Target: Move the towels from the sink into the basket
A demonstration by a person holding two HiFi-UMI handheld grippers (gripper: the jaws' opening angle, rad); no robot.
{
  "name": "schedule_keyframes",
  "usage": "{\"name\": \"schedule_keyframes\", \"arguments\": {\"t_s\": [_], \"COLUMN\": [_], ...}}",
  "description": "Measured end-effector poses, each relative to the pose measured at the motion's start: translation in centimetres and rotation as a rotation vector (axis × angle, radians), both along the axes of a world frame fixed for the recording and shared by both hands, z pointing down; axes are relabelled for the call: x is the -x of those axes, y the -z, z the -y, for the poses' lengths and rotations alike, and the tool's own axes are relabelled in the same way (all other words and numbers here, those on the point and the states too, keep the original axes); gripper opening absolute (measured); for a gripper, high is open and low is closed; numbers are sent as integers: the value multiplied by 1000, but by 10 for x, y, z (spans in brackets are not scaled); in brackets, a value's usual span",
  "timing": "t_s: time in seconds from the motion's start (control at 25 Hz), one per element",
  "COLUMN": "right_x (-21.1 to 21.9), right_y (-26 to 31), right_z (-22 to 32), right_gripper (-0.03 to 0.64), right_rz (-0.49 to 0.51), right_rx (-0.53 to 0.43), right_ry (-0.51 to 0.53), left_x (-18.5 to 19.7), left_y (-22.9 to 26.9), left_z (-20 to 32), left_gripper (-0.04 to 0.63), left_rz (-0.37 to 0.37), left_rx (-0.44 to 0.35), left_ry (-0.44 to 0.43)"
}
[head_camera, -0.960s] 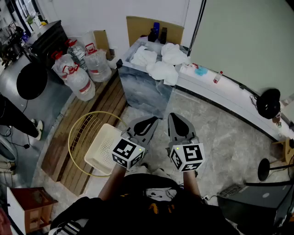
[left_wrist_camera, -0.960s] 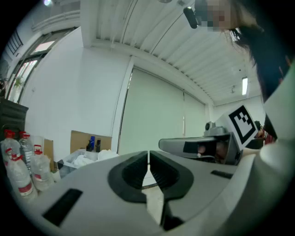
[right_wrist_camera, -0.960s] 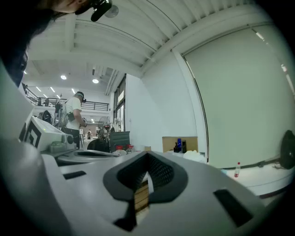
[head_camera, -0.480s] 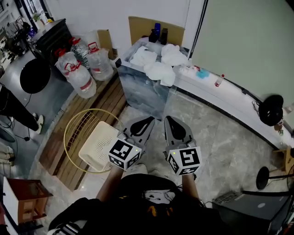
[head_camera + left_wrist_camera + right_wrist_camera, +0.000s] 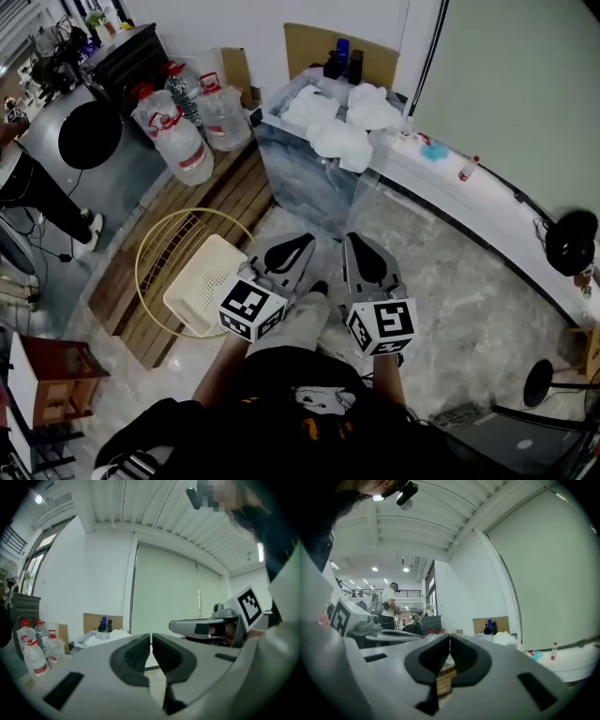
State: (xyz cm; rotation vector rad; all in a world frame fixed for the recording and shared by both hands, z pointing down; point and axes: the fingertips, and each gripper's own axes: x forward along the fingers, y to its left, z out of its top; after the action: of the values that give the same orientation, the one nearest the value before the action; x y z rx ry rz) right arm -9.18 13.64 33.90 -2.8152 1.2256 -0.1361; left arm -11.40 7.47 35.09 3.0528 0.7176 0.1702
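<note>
Three white towels (image 5: pixel 340 120) lie heaped in the marble-sided sink (image 5: pixel 305 183) at the far end of the floor. They show small in the left gripper view as towels (image 5: pixel 107 637) and in the right gripper view as towels (image 5: pixel 505 638). The cream plastic basket (image 5: pixel 202 296) sits on the floor to the left, inside a yellow wire ring (image 5: pixel 157 251). My left gripper (image 5: pixel 300 244) and right gripper (image 5: pixel 357 241) are held side by side at waist height, well short of the sink. Both are shut with nothing between the jaws: left gripper (image 5: pixel 151 637), right gripper (image 5: pixel 449 637).
Large water jugs (image 5: pixel 183 131) stand left of the sink beside a wooden slat platform (image 5: pixel 178 234). A long white counter (image 5: pixel 478 202) runs right from the sink, with a black fan (image 5: pixel 573 242) beyond. A wooden stool (image 5: pixel 47 394) stands at lower left, and a person (image 5: pixel 33 187) stands at far left.
The head view has shifted, so the sink and basket sit slightly further right. A knee has come forward between the grippers. Both grippers stay shut and side by side.
</note>
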Motion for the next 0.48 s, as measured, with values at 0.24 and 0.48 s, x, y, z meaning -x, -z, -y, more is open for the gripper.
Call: {"name": "schedule_keyframes", "arguments": {"t_s": [0.24,0.48], "right_x": [-34,-90], "right_y": [-5,-12], "right_z": [-1,8], "right_gripper": [6,6], "right_rz": [18,17], "right_rx": [-14,-4], "right_ry": [8,-1], "left_x": [-36,-97], "left_y": [-6,-14], "left_z": [2,6], "left_gripper": [18,18], "left_rz": [16,16], "left_rx": [-6,1], "left_ry": [4,-28]}}
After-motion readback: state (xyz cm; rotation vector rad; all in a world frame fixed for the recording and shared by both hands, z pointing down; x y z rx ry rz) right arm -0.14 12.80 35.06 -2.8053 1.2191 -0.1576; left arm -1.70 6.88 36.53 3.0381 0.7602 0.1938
